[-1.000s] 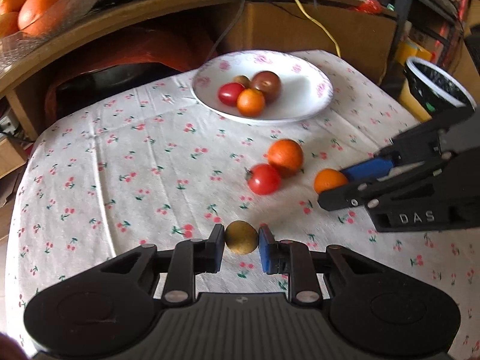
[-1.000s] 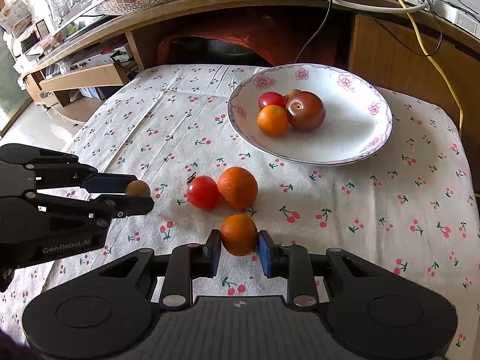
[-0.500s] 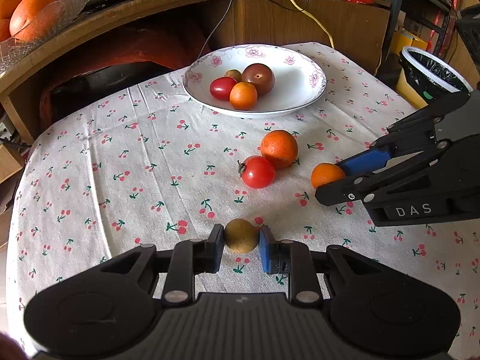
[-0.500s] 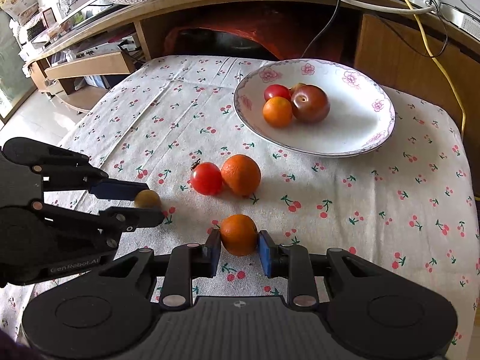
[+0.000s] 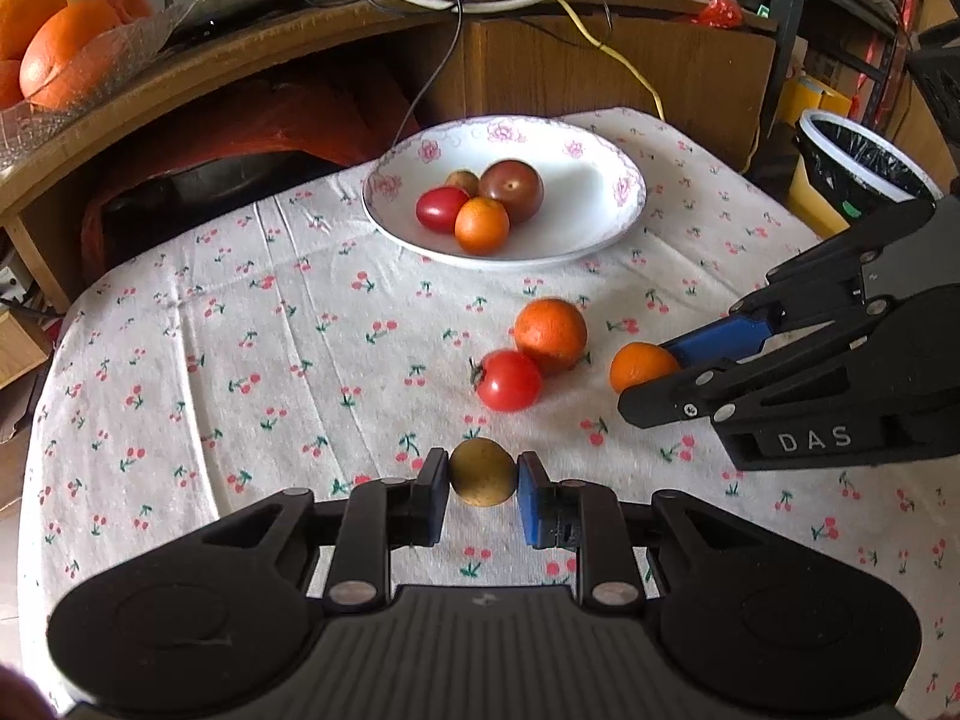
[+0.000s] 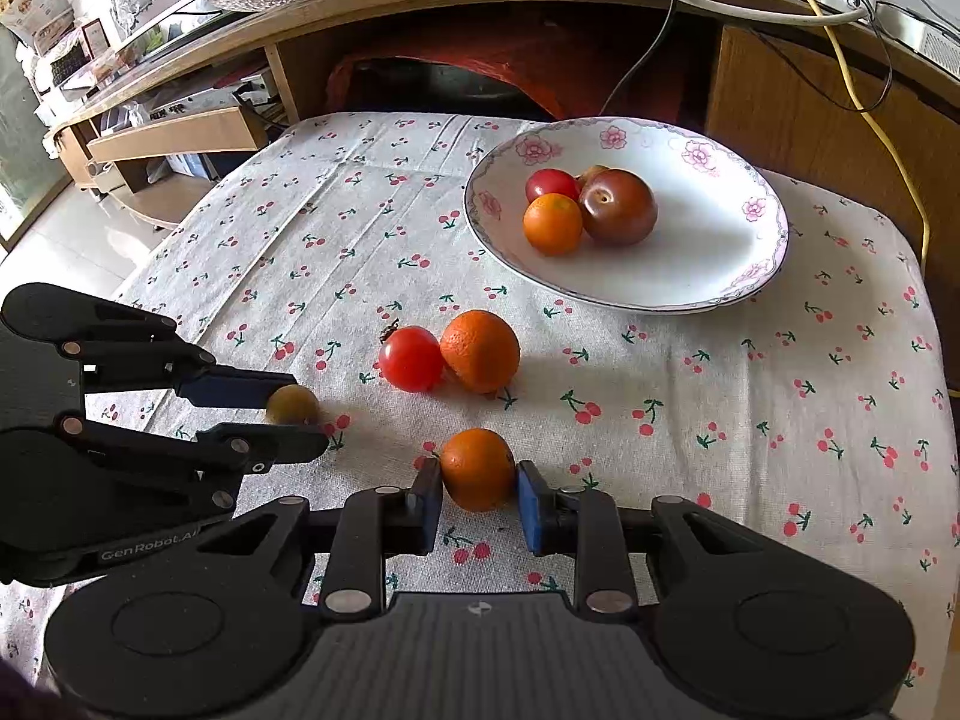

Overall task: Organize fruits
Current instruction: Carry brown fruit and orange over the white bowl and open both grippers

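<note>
**Holding two fruits at once, both lifted clear of the cloth**

Gripping from both sides, the left gripper (image 5: 482,474) is closed on a small yellow-green fruit (image 5: 482,471), its pads pressing the fruit's flanks. The right gripper (image 6: 478,474) is likewise clamped on a small orange (image 6: 477,468). From each wrist view the other gripper shows from the side, fruit pinched at its tip.

Compared with a second ago, the grips look the same, yet the cloth and plate have slid in both views: more of the bench edge and the clutter behind now shows, and the plate sits further up the frame. I judge that both fruits have come up off the cloth and are poised to travel, though neither view shows a clear gap beneath them.

Just beyond the grippers, a red tomato (image 6: 411,358) and a larger orange (image 6: 480,350) lie touching each other on the cherry-print cloth (image 6: 750,396) that covers the bench. Further out, near the far edge, the white flowered plate (image 6: 720,264) holds a red tomato, a small orange, a dark plum-coloured fruit and a small brownish one half hidden behind them. Much of the plate is bare.

For the task, this means two of the four loose fruits are in hand; the plate is the likely destination, and the touching pair remains to be collected.
</note>
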Motion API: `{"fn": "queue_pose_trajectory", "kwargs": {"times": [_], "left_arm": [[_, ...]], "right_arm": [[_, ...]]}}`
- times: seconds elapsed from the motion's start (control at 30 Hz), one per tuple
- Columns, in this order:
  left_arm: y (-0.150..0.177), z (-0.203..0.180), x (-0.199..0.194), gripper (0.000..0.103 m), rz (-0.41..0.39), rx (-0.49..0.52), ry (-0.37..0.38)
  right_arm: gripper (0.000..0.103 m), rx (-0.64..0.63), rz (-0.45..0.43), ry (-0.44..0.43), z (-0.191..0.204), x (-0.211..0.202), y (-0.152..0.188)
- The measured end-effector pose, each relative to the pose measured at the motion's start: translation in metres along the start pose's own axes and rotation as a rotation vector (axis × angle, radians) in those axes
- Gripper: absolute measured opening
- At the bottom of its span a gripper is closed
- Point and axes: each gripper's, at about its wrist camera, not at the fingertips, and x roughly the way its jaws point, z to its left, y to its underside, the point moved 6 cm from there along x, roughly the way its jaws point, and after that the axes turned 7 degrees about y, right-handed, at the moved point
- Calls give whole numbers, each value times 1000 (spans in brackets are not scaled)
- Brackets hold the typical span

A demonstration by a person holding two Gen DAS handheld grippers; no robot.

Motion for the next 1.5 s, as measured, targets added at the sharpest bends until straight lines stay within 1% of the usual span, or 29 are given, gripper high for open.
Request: {"fn": "queue_pose_trajectory", "kwargs": {"times": [0.4, 0.7, 0.87, 1.0, 1.23, 1.5], "left_arm": [[-38, -1, -3, 33, -73, -8, -11], [-67, 0, -2, 33, -122, -25, -24], [-78, 1, 7, 32, -125, -47, -24], [-88, 2, 14, 32, -134, -57, -27], [-90, 1, 30, 32, -119, -59, -32], [-92, 13, 39, 32, -123, -84, -50]], "right_arm": [[21, 21, -54, -3, -1, -12, -14], [21, 58, -99, 7, -11, -21, -27], [21, 86, -118, 18, -19, -23, -35], [21, 94, -139, 42, -26, -22, -42], [22, 115, -162, 77, -44, -15, -54], [23, 109, -151, 104, -51, -3, -56]]}}
